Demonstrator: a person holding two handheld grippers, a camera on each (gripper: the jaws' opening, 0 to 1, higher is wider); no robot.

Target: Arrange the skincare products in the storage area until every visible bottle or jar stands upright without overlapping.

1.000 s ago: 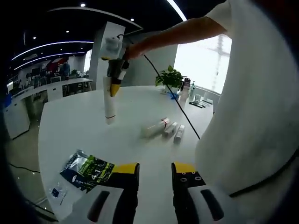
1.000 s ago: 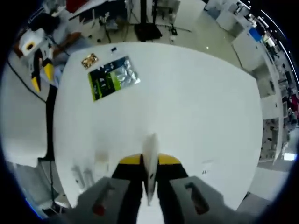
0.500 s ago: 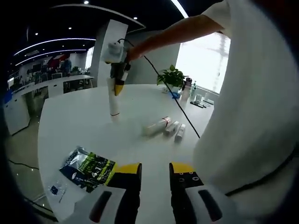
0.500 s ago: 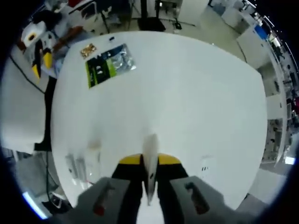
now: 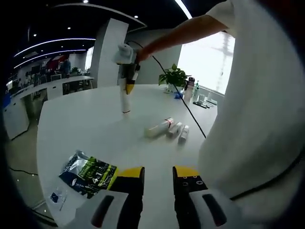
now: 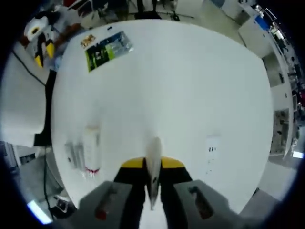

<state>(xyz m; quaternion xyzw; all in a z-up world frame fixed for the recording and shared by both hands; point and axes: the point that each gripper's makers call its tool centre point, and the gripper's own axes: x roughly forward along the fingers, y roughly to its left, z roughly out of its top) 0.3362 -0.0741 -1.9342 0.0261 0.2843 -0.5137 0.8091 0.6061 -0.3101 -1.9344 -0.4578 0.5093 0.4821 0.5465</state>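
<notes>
In the right gripper view my right gripper [image 6: 152, 164] is shut on a thin white tube [image 6: 153, 157], held high above the white table [image 6: 190, 86]. The left gripper view shows that right gripper [image 5: 127, 78] in the air, the white tube [image 5: 125, 101] hanging down from it over the table's far part. A white bottle with a red band [image 5: 158, 129] and two smaller white tubes [image 5: 179, 131] lie on their sides mid-table; the bottle [image 6: 91, 149] also shows from above. My left gripper [image 5: 157, 174] is open and holds nothing, low near the table's edge.
A green and silver foil packet [image 5: 90, 171] lies near the left gripper, with a small blue-printed sachet [image 5: 56, 195] beside it. A potted plant [image 5: 174, 77] and small items stand at the far edge. A person's white shirt [image 5: 257, 119] fills the right side. A cable [image 5: 183, 102] runs across the table.
The right gripper has carried the hanging tube farther across the table, away from the left gripper. The right gripper view has shifted, so the lying bottle now shows clearly. The left gripper stays put.
</notes>
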